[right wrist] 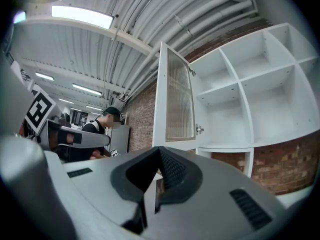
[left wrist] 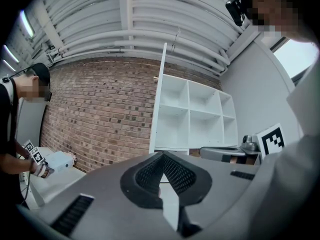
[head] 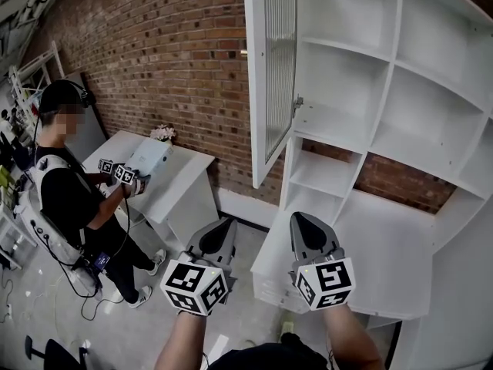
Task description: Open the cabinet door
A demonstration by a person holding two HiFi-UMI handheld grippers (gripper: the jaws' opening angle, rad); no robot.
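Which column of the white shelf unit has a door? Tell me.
The leftmost column: a ribbed-glass door stands open on its left edge. The other columns have no door.

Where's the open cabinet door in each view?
Head view: cabinet door top centre, swung open.
Left gripper view: cabinet door centre, seen edge-on.
Right gripper view: cabinet door centre, ribbed glass visible.
Shared landmark: brick wall left of it.
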